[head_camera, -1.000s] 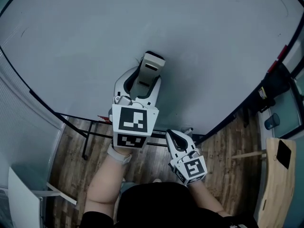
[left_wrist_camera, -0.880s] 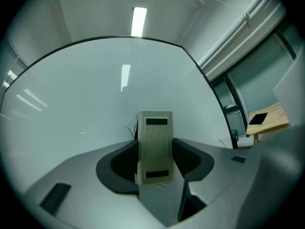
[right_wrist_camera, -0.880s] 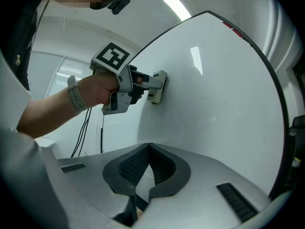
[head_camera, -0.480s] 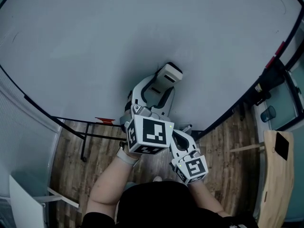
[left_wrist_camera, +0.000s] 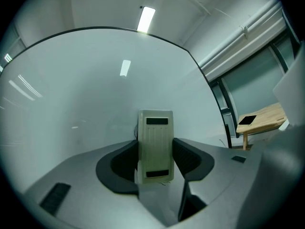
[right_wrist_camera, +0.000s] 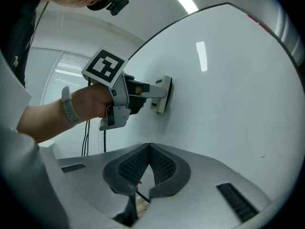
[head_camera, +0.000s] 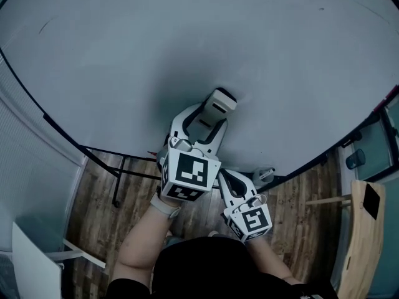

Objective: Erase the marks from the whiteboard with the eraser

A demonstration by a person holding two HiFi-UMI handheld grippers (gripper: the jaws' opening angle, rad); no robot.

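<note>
You held the eraser point(head_camera: 219, 102) flat against the whiteboard point(head_camera: 124, 61) with your left tool point(head_camera: 211, 114), its jaws closed on the eraser's two long sides. The pale block stood lengthwise between them, its long axis in line with the tool and pointing to about 1 o'clock in the head view. It sat low on the board, a little right of centre and just above the bottom edge.

Your right tool point(head_camera: 225, 179) hung at about 5 o'clock from the left one, off the board and over the wooden floor point(head_camera: 299, 198). Its jaws were shut together on nothing.

What was left to wipe looked slight. A faint stroke point(head_camera: 45, 27) lay well apart from the eraser at about 10 o'clock, near the board's upper left. A small dot point(head_camera: 322, 8) lay at about 1 o'clock, towards the upper right. Neither was clear enough to call a pen mark with certainty.

The left tool alone was on the board and carried the eraser, so any next pass was likely its job. For the stroke, that meant a long sweep up and to the left.
</note>
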